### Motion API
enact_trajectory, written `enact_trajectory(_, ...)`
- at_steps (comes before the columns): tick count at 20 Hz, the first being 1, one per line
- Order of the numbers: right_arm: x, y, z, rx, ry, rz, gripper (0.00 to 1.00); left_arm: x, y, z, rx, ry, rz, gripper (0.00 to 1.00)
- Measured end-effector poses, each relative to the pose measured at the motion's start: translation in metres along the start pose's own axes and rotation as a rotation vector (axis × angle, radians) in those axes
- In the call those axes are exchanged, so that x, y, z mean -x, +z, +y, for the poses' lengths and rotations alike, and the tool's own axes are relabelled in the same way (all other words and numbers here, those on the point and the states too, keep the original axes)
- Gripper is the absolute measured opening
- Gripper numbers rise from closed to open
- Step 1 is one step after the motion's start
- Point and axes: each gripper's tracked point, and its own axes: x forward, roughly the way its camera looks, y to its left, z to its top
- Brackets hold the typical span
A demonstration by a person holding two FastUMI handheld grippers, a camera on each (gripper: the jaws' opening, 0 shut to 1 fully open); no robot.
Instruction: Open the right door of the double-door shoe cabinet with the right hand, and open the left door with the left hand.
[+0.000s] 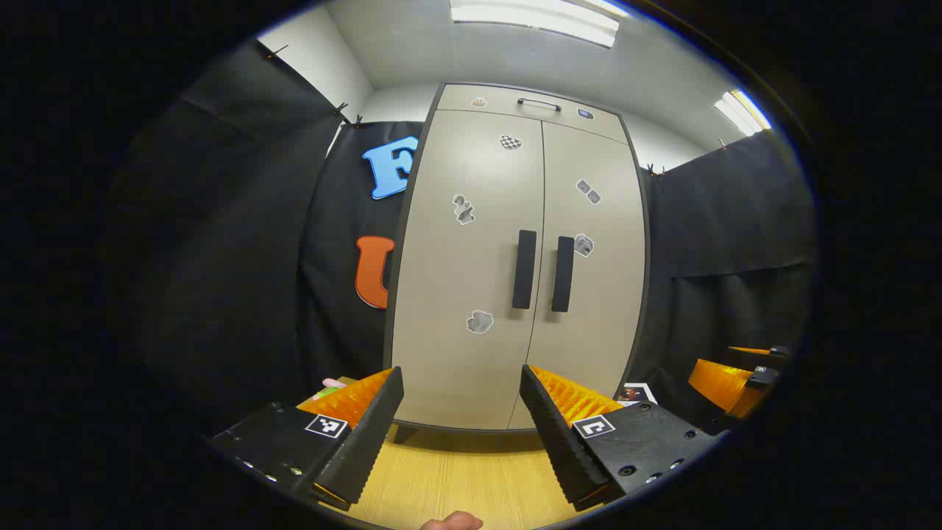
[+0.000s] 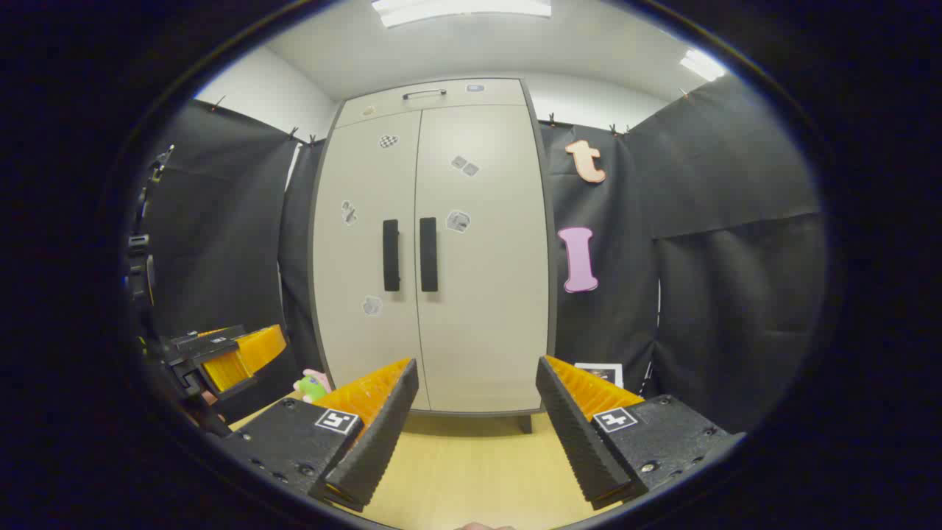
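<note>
Fingers of the right gripper (image 2: 477,434) spread wide, empty — likewise the left gripper (image 1: 462,434). Beyond, bare wooden floor (image 2: 471,456), then the shoe cabinet (image 2: 430,250), both doors shut. Right door handle (image 2: 428,254) upright, well apart, ahead and slightly left of the right fingers; left door handle (image 1: 524,269) just beside it — similarly distant.
</note>
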Motion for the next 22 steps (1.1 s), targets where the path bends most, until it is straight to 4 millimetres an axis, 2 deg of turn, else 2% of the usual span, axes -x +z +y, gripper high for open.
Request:
enact_trajectory(2, -0.0005, -0.0004, -0.0011, -0.009, -0.004, -0.001, 0.96, 0.0010, 0.0018, 0.0016, -0.011, 0.004, -0.004, 0.95)
enact_trajectory(3, 0.0003, -0.0010, -0.0018, -0.009, -0.008, 0.000, 1.00, 0.0012, 0.0019, 0.0015, -0.020, 0.004, -0.004, 0.95)
enact_trajectory(4, 0.0004, -0.0001, -0.0017, -0.010, -0.009, -0.004, 0.96, 0.0008, 0.0020, 0.0008, -0.027, 0.005, -0.004, 0.95)
enact_trajectory(5, 0.0002, 0.0007, -0.0008, -0.012, -0.008, -0.008, 1.00, 0.0022, 0.0030, 0.0006, -0.029, 0.004, -0.007, 0.95)
enact_trajectory(9, 0.0006, 0.0020, 0.0035, -0.019, 0.004, -0.026, 1.00, 0.0031, 0.0051, -0.0022, -0.024, -0.017, -0.015, 0.95)
enact_trajectory(10, -0.0002, 0.0017, 0.0036, -0.015, 0.004, -0.025, 0.96, 0.0029, 0.0055, -0.0027, -0.027, -0.018, -0.017, 0.95)
enact_trajectory(11, 0.0002, 0.0011, 0.0037, -0.012, 0.003, -0.024, 1.00, 0.0039, 0.0062, -0.0025, -0.033, -0.016, -0.020, 0.95)
enact_trajectory(22, 0.0044, -0.0034, 0.0024, -0.027, 0.000, -0.010, 0.96, 0.0060, 0.0079, -0.0061, -0.048, -0.017, -0.026, 0.95)
